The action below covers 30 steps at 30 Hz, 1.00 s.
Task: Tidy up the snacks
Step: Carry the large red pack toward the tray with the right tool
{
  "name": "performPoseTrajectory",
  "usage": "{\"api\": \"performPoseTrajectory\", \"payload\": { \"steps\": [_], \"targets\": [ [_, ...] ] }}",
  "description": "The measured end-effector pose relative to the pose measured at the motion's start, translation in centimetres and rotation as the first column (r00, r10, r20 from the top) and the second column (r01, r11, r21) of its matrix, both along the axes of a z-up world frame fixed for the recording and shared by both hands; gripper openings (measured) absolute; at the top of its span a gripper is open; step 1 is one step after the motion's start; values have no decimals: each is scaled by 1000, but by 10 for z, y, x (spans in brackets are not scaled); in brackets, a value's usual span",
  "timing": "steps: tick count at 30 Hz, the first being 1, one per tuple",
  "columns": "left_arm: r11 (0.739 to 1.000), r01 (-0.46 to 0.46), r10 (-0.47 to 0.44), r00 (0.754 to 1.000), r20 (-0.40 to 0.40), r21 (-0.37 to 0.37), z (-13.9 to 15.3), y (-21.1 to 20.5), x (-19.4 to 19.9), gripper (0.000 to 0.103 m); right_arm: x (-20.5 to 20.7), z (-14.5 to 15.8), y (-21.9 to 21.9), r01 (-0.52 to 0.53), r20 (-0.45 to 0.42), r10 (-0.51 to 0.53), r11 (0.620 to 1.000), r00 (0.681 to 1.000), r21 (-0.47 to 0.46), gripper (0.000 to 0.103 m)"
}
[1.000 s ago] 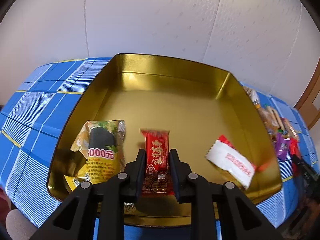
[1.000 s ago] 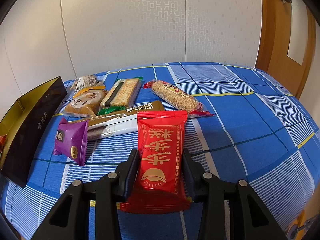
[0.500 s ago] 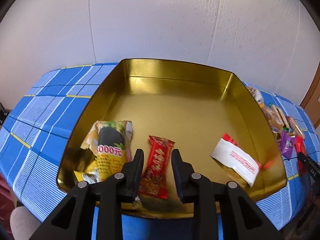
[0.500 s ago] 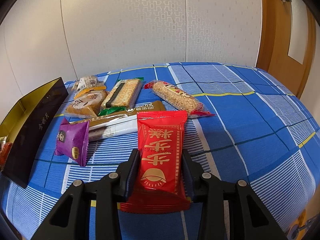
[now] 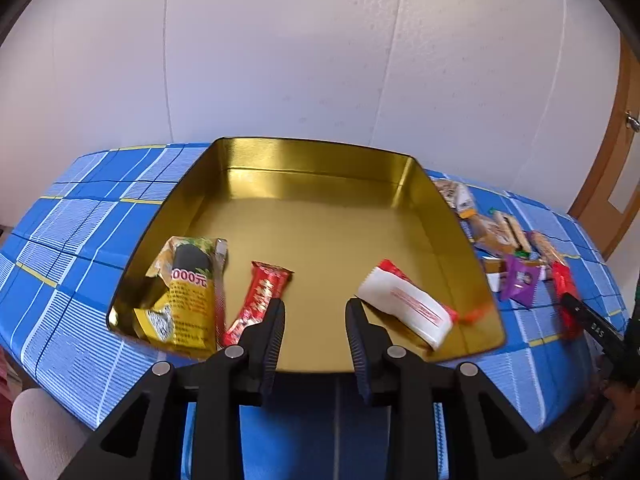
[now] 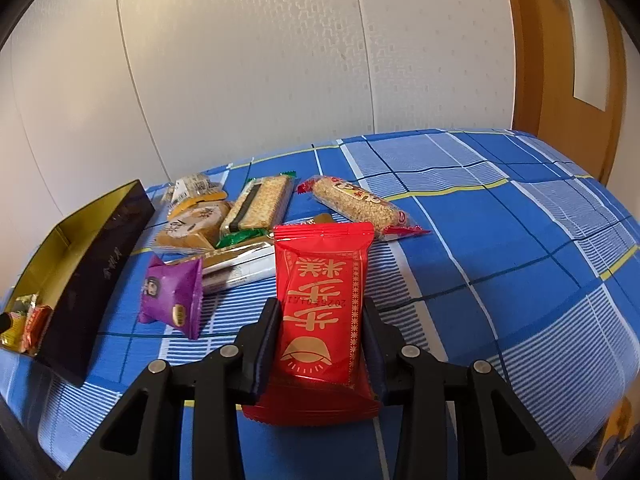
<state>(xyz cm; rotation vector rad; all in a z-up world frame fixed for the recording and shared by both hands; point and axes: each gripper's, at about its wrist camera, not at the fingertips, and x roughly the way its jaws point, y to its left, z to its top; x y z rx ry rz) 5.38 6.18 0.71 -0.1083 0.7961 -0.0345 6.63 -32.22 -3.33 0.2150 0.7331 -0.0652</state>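
Left hand-held gripper [image 5: 315, 312]: jaws opening, nothing between them, above the near edge of the gold tray [image 5: 312, 156]. Right hand-held gripper [image 6: 320, 320]: clamped on the red packet [image 6: 322, 300], long axis running straight away from me along the fingers.

Key relation: the tray lies to the left of the right hand-held gripper, its dark outer wall [image 6: 100, 264] facing it, well apart. The packet has to travel left and over that wall. Right hand has the load, so my guess is that it makes the move.

Counts: three packets in the tray – yellow [image 5: 188, 292], slim red [image 5: 264, 292], white [image 5: 404, 304]. Loose on the blue checked cloth [image 6: 500, 240]: about seven, including the purple one [image 6: 172, 296]; the pile overlaps, so the count is rough.
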Motion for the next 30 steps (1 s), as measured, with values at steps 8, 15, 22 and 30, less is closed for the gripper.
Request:
{"api": "performPoseTrajectory", "payload": {
  "steps": [8,15,22,30],
  "targets": [
    [995,97,-97,995,10,9,-2,-21,-24,40,-13,7,7,-31,41,30,999,999,40,39],
    [989,147,-148,989,16,20,-4,-34,-39,41,-25,24,32,-99,98,96,995,991,29,39],
    [990,137,-138,990,24,31,-9,-32,-52,41,-28,47,79,-222,147,213,974,966,45,39],
    [998,61,-60,998,-28,28,-22,-20,-56,41,-14,58,155,-414,148,403,909,903,51,39]
  ]
}}
